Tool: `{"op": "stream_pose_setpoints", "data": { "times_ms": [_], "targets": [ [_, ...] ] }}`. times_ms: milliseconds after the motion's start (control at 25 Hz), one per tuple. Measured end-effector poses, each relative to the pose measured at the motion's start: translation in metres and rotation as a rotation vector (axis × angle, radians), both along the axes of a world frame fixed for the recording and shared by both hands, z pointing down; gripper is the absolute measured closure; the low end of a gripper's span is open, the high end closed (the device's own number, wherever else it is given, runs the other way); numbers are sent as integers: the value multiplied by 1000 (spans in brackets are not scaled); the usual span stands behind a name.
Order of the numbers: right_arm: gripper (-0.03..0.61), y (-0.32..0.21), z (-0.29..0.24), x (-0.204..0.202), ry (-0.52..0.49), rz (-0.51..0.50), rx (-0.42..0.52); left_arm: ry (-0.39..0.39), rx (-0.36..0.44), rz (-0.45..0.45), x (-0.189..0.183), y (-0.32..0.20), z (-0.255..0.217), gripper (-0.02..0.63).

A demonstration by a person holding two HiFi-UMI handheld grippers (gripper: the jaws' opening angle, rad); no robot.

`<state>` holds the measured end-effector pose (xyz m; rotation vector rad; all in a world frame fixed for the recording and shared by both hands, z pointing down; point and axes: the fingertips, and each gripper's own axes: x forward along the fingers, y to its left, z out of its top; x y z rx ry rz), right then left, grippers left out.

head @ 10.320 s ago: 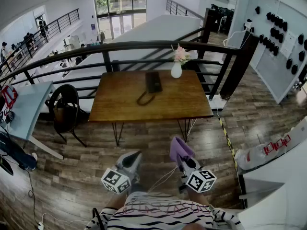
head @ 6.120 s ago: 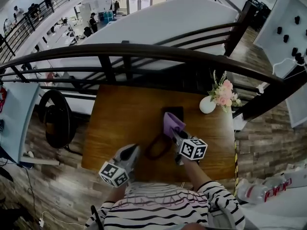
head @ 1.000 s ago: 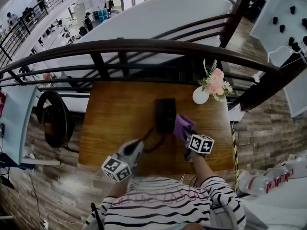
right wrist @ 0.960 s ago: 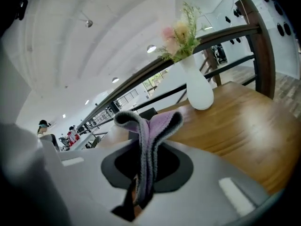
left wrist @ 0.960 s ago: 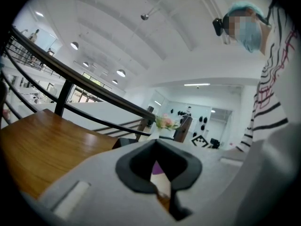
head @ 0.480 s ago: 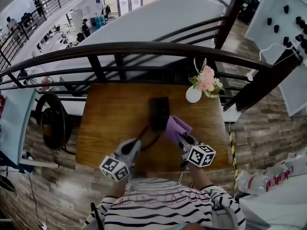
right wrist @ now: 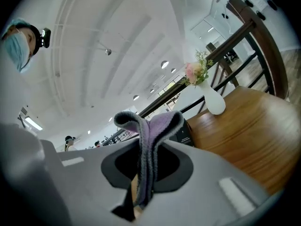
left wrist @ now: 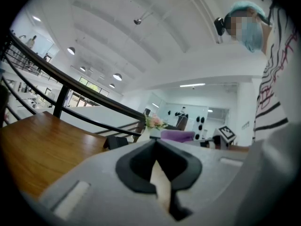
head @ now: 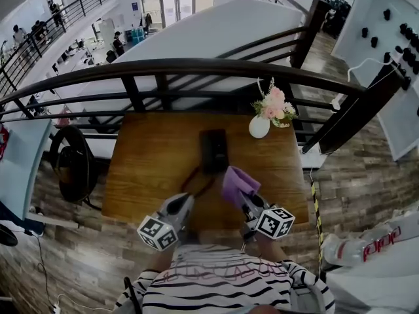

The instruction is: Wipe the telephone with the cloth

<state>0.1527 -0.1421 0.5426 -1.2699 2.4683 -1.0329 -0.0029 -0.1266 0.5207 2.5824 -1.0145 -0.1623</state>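
A black telephone [head: 214, 150] lies mid-table on the wooden table [head: 144, 169], its coiled cord [head: 194, 180] looping toward the near edge. My right gripper [head: 243, 200] is shut on a purple cloth [head: 237, 184], held just off the phone's near right corner, apart from it. In the right gripper view the purple cloth [right wrist: 151, 140] folds up out of the closed jaws, with the telephone [right wrist: 182, 133] behind it. My left gripper [head: 181, 207] is shut and empty over the near table edge, left of the cord. The left gripper view shows the telephone [left wrist: 115, 141] low and far.
A white vase of pink flowers [head: 260, 124] stands at the table's far right corner. A dark railing [head: 196, 67] runs behind the table. A black chair [head: 69, 165] sits to the left, and a white counter [head: 386, 273] is at the lower right.
Over the last second my right gripper drew the cloth back from the phone's right side toward the near edge. The left gripper stayed near the front edge.
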Motion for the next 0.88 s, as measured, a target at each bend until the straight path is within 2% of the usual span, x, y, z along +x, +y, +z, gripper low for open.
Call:
{"op": "stream_pose_setpoints", "data": {
  "times_ms": [400, 880],
  "targets": [
    [541, 35, 2, 5, -14, 8, -5, 1, 7, -3, 6, 31, -2, 614],
    [542, 43, -1, 6, -9, 6, -4, -5, 10, -8, 7, 41, -6, 614]
  ]
}}
